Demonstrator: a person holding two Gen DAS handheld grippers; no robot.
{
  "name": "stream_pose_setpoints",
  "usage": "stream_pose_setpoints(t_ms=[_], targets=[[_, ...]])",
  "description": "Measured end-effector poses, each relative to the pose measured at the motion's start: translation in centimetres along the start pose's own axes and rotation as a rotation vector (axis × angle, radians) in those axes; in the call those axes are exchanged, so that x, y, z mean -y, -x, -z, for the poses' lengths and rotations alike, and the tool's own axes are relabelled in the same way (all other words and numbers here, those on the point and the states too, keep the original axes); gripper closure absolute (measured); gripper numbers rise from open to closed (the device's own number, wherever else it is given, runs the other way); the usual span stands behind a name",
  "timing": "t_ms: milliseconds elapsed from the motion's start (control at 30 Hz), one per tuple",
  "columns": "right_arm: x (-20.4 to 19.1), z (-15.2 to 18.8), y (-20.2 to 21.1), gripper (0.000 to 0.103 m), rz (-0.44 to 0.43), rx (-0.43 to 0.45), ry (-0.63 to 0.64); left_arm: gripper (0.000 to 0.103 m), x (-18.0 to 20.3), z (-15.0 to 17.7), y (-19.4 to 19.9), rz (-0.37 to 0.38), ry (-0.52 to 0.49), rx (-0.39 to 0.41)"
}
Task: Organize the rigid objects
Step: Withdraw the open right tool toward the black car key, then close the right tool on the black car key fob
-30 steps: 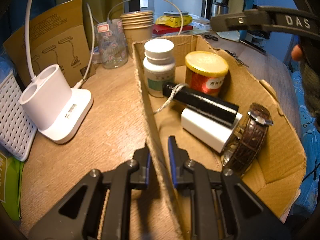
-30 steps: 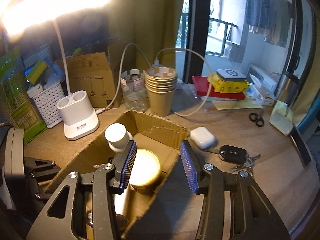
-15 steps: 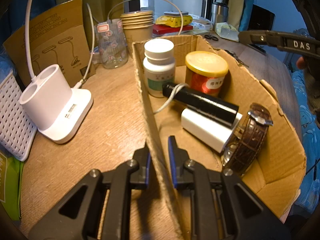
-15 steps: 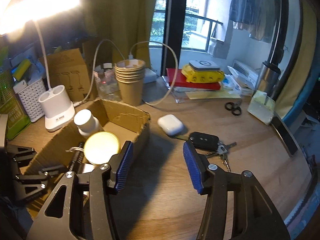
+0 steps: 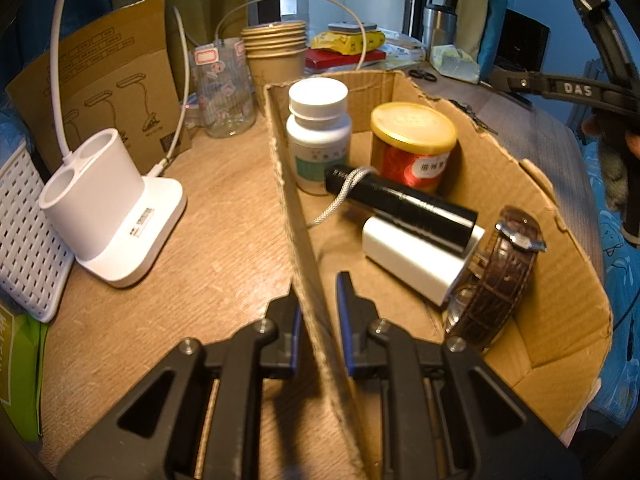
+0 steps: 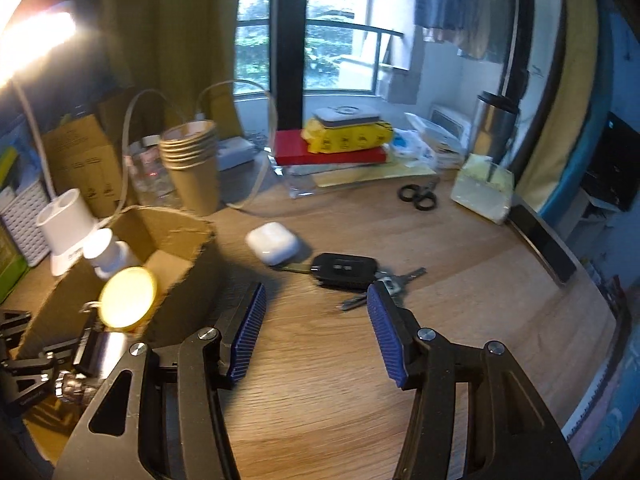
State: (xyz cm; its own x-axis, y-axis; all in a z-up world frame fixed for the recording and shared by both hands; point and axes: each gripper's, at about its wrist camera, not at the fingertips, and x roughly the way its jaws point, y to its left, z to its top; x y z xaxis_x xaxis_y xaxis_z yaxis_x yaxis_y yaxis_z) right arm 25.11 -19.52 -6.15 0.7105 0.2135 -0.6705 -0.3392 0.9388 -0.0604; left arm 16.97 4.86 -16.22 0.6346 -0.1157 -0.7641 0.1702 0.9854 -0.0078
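My left gripper [image 5: 318, 304] is shut on the left wall of the cardboard box [image 5: 288, 184], one finger inside and one outside. In the box are a white pill bottle [image 5: 319, 132], a red can with a gold lid [image 5: 412, 144], a black flashlight [image 5: 408, 208], a white block [image 5: 412, 264] and a brown watch [image 5: 500, 280]. Right of the box [image 6: 188, 280], my right gripper [image 6: 316, 292] hangs open over bare table, nothing between its pads. Just beyond its tips lie a black key fob [image 6: 344, 270] with keys [image 6: 394, 280] and a white earbud case [image 6: 273, 243].
A white lamp base [image 5: 100, 208], a white basket [image 5: 20, 232], a glass jar [image 5: 224, 92] and stacked paper cups [image 6: 192, 164] stand behind and left of the box. Scissors [image 6: 418, 196], a red book pile [image 6: 332, 152] and a steel tumbler [image 6: 496, 124] sit at the back right.
My right gripper has swung from above the box to the right, over the table by the key fob, and its jaws have widened a little. The left gripper and box have not moved.
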Motion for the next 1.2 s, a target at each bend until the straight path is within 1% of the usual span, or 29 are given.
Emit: stream_pose_setpoints(t_ms=[233, 300, 333, 433, 567, 733, 867, 1033, 1200], targets=[[2.4, 0.5, -2.0, 0.047, 0.05, -0.032, -0.048, 0.086, 0.0, 0.0, 0.0, 0.0, 0.0, 0.0], [2.9, 0.6, -2.5, 0.043, 0.059, -0.039, -0.053, 0.086, 0.0, 0.0, 0.0, 0.0, 0.0, 0.0], [3.1, 0.7, -2.8, 0.037, 0.062, -0.041, -0.057, 0.086, 0.0, 0.0, 0.0, 0.0, 0.0, 0.0], [3.8, 1.0, -3.6, 0.037, 0.083, -0.048, -0.083, 0.086, 0.0, 0.0, 0.0, 0.0, 0.0, 0.0], [4.2, 1.2, -4.8, 0.037, 0.082, -0.064, -0.092, 0.086, 0.0, 0.0, 0.0, 0.0, 0.0, 0.0], [4.6, 1.3, -6.3, 0.037, 0.108, -0.083, -0.103, 0.086, 0.0, 0.0, 0.0, 0.0, 0.0, 0.0], [4.9, 1.0, -7.4, 0.037, 0.104, -0.1, -0.101, 0.086, 0.0, 0.0, 0.0, 0.0, 0.0, 0.0], [3.4, 0.3, -8.4, 0.036, 0.061, -0.097, -0.035, 0.086, 0.0, 0.0, 0.0, 0.0, 0.0, 0.0], [2.9, -0.7, -9.5, 0.032, 0.057, -0.102, -0.055, 0.086, 0.0, 0.0, 0.0, 0.0, 0.0, 0.0]])
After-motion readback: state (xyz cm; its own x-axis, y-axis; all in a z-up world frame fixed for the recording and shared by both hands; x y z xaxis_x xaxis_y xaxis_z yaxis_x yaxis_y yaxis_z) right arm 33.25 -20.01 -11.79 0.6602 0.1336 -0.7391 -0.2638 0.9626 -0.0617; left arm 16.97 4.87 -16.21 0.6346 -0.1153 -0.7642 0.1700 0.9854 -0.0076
